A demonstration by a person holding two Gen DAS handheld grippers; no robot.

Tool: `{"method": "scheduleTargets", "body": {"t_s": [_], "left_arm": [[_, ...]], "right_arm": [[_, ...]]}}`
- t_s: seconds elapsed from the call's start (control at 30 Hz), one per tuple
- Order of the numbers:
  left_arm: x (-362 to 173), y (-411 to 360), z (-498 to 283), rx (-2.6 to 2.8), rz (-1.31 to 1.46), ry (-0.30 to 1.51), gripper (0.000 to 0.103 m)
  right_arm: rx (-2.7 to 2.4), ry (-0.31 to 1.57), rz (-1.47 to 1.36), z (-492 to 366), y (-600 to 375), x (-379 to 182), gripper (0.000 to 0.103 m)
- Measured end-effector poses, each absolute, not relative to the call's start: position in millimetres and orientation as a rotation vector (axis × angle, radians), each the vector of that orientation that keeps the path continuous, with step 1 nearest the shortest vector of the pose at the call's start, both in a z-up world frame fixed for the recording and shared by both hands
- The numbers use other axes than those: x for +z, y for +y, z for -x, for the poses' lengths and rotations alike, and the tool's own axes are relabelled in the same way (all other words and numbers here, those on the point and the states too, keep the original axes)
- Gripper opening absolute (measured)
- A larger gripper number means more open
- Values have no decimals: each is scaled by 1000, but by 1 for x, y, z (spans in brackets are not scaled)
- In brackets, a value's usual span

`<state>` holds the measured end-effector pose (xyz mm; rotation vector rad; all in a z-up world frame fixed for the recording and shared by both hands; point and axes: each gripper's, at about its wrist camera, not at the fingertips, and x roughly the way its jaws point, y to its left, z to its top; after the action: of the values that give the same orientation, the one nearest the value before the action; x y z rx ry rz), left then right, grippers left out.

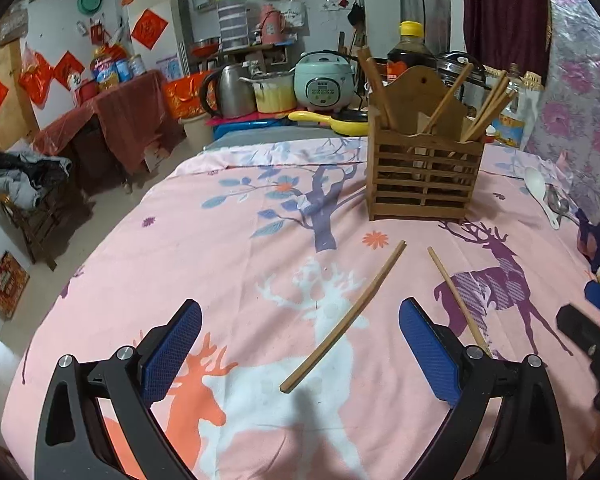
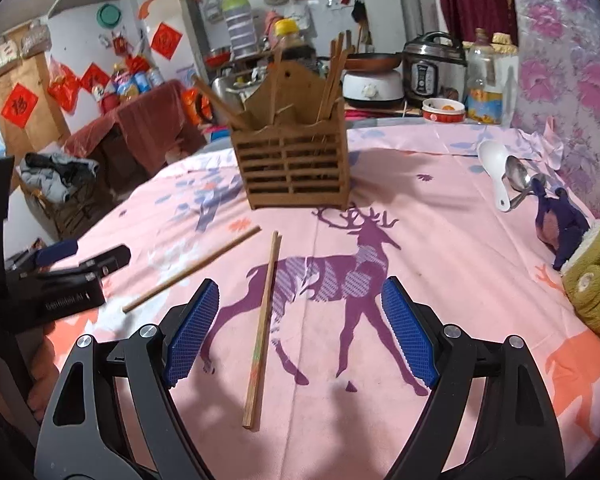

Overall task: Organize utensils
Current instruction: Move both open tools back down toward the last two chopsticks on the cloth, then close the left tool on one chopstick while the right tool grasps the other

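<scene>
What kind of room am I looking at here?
Most likely a lived-in home kitchen or dining corner: a rice cooker, a pressure cooker and a kettle stand behind a table spread with a deer-print cloth, with a wooden chopstick holder on it.

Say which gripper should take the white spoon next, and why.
Right. The white spoon lies by the metal spoon on the right gripper's side; the left gripper has a loose chopstick between its open fingers.

Matt printed cloth (image 2: 440,240) covers the bench. On it stands a slatted holder (image 2: 294,164) of plain unvarnished wood; before the holder lie two matt wooden chopsticks (image 2: 262,328). Right of the holder, a glossy white plastic spoon (image 2: 496,168) touches a shiny metal spoon (image 2: 518,176).
</scene>
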<state>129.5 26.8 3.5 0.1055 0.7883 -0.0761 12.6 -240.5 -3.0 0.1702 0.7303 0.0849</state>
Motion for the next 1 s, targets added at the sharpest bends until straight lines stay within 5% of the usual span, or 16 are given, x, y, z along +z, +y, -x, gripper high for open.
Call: {"method": "scheduleTargets", "body": {"t_s": [0.5,0.73,1.0], "left_arm": [[-2,121,-141,86,28,842,97],[-22,87,-129,-62,-148,879,96],[-46,43,-126,-197,-298,934,70]], "right_arm": [[62,811,-119,-19,-236,-22,81],[81,827,-128,-19,-233,-24,81],[75,810,-155,-16,-238,-21,81]]}}
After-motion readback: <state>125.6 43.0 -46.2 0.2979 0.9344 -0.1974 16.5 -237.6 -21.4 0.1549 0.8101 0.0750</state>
